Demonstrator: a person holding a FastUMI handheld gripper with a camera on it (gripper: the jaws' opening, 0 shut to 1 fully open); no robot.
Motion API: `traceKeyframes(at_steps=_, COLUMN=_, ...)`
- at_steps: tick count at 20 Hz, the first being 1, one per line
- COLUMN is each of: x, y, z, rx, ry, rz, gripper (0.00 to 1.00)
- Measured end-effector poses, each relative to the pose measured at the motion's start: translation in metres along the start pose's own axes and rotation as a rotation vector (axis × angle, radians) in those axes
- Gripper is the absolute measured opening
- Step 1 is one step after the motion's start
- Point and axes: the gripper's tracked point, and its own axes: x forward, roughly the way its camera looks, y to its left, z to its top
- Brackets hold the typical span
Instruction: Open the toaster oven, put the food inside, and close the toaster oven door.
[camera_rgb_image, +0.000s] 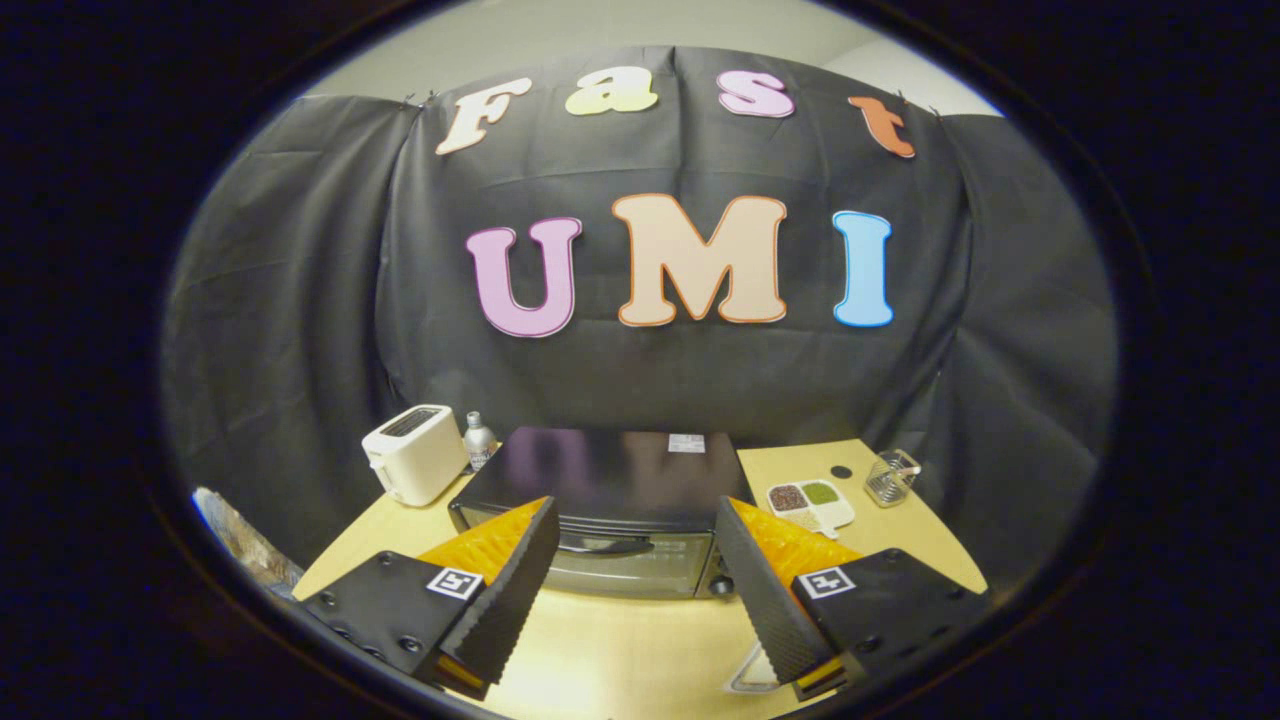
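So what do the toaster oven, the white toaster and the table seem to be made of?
Toaster oven: dark glossy top, probably painted metal, since it mirrors the wall; its door looks like glass. White toaster: smooth matte shell, likely plastic. Table: pale wood-look surface, perhaps laminate, with a soft sheen. The tool hangs open ahead of the oven, holding nothing.

Black cloth wall (300, 300) behind a pale wooden table (620, 650).
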Motion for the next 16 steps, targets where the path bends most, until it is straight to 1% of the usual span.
traceKeyframes(at_steps=7, x=0.075, y=0.016, z=-0.037, rx=0.047, ry=0.013, rz=-0.049, gripper=0.98)
traceKeyframes(at_steps=11, x=0.102, y=0.03, z=-0.054, rx=0.101, ry=0.004, rz=-0.068, gripper=0.98)
traceKeyframes(at_steps=13, x=0.113, y=0.035, z=-0.064, rx=0.096, ry=0.013, rz=-0.077, gripper=0.98)
traceKeyframes(at_steps=16, x=0.123, y=0.036, z=-0.076, rx=0.054, ry=0.026, rz=-0.098, gripper=0.98)
